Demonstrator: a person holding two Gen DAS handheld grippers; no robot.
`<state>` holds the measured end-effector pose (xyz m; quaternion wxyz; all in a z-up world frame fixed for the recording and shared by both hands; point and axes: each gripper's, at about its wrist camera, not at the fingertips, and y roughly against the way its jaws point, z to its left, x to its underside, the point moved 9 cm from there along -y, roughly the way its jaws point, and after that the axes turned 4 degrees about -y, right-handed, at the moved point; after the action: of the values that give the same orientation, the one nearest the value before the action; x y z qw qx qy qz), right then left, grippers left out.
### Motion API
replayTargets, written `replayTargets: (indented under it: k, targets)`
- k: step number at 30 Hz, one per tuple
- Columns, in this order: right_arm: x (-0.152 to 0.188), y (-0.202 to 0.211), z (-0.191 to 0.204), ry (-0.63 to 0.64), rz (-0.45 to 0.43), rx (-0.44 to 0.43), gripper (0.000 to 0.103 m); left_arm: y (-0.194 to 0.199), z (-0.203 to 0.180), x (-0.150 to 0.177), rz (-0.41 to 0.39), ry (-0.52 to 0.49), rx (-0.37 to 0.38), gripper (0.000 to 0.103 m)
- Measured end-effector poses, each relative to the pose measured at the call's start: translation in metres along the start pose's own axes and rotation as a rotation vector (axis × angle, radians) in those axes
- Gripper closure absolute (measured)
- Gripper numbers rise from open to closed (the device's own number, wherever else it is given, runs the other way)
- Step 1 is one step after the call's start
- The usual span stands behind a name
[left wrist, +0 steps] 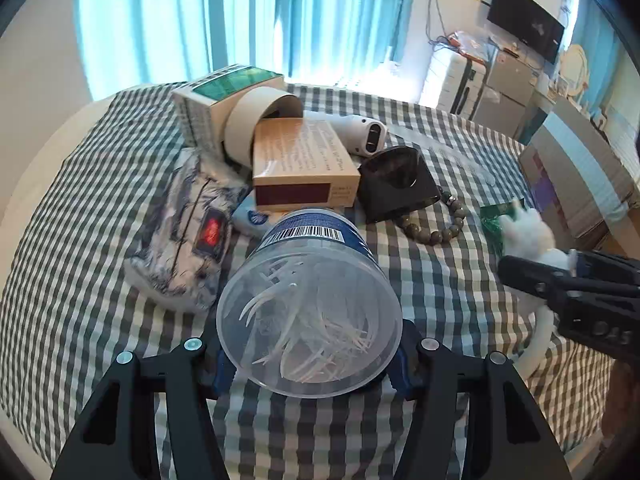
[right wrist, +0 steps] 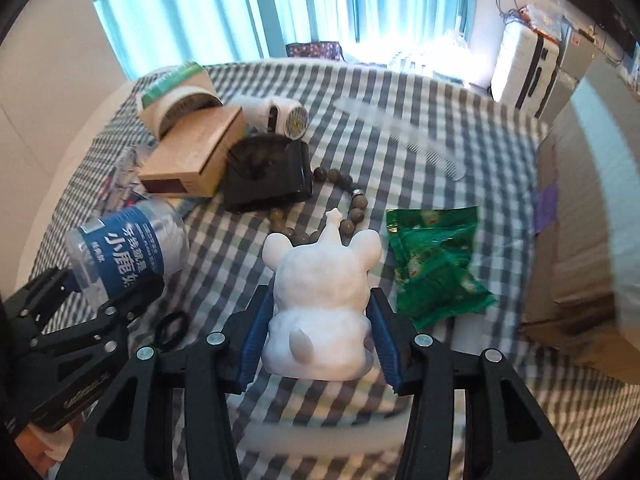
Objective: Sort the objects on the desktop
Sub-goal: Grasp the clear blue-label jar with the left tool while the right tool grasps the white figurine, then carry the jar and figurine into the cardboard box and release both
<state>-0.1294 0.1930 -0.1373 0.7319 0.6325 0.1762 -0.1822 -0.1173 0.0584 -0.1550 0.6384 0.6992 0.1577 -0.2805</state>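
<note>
I have both grippers loaded over the table [left wrist: 432, 280], which is covered in a grey-and-white checked cloth. My left gripper [left wrist: 310, 354] has its blue-padded fingers [left wrist: 400, 376] closed against the sides of a clear round plastic jar with a dark blue label [left wrist: 310, 304]; the jar is tilted, its transparent end faces the camera, and thin white sticks lie loose inside it. From the right wrist the same jar shows at the left, clamped in the left gripper and clear of the cloth.

My right gripper [right wrist: 320, 344] holds a white animal-shaped figurine with round ears and a small star on top [right wrist: 324, 296]. Both blue pads press its flanks, and its back is turned to the camera.

Just right of the figurine lies a crinkled green foil packet [right wrist: 434, 264]. Beyond the figurine, a bracelet of grey-brown round beads [right wrist: 344, 200] curls on the cloth, touching a glossy black angular holder [right wrist: 268, 172]. Against that holder rests a tan cardboard box with a dark red end [right wrist: 192, 160], and a beige cardboard tube [left wrist: 260, 124] leans over the box. A white handheld device with a round grille [right wrist: 280, 116] lies behind them. A translucent pale comb [right wrist: 420, 136] lies well apart to the right. A black ring [right wrist: 172, 330] sits on the cloth beside my left gripper.
</note>
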Motion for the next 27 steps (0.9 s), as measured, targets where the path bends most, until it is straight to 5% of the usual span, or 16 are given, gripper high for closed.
replayTargets:
  k: [17, 27]
  targets:
    - [-0.031, 0.084, -0.008, 0.017, -0.216, -0.022, 0.055, 0.065, -0.012, -0.021, -0.150, 0.075, 0.026, 0.042]
    - [-0.059, 0.142, -0.084, -0.082, -0.378, 0.043, 0.055, 0.095, -0.110, -0.085, -0.264, -0.007, 0.155, 0.042]
